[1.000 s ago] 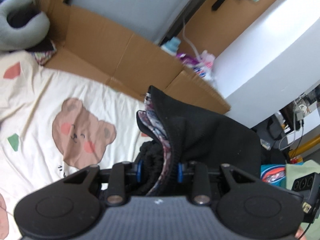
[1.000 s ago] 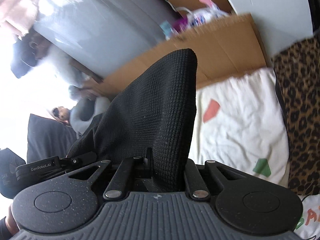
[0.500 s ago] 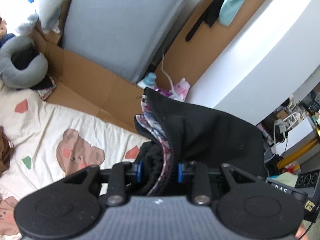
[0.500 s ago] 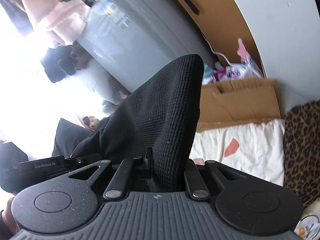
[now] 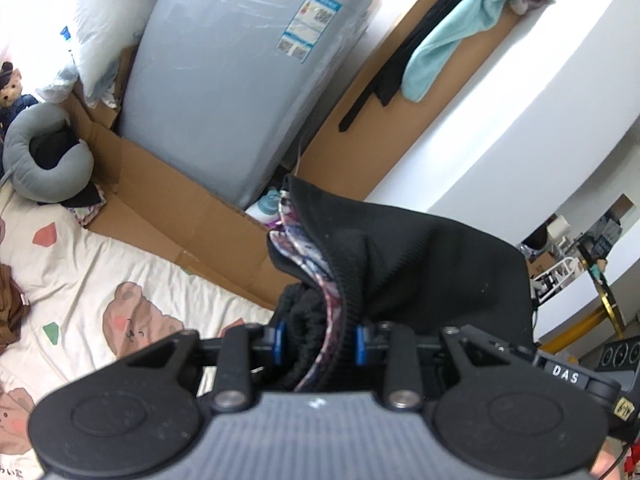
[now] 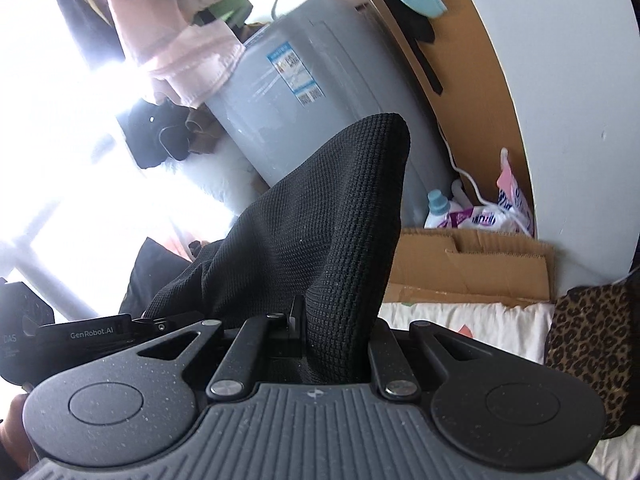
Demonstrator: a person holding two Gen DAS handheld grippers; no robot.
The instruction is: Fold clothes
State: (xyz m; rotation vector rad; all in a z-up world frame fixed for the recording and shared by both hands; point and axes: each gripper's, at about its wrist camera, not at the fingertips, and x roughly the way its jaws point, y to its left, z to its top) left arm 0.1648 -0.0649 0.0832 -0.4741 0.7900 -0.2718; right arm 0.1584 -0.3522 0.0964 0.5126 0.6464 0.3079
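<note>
Lifted higher off the bear-print bed sheet (image 5: pixel 168 280), both tongs, left (image 5: pixel 320 344) and right (image 6: pixel 334 332), stay clamped on the black knit garment (image 6: pixel 332 216), stretched between them in mid-air, ready to be laid out for folding.

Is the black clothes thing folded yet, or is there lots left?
Nothing looks folded yet. The black knit garment hangs bunched between the left gripper and the right gripper, both clamped on it, above the bear-print bedsheet. Laying it flat and folding remain.

Both wrist views look forward and slightly down, sharing the grey appliance (image 5: pixel 248 80) (and flattened cardboard (image 6: pixel 472 268)).
</note>
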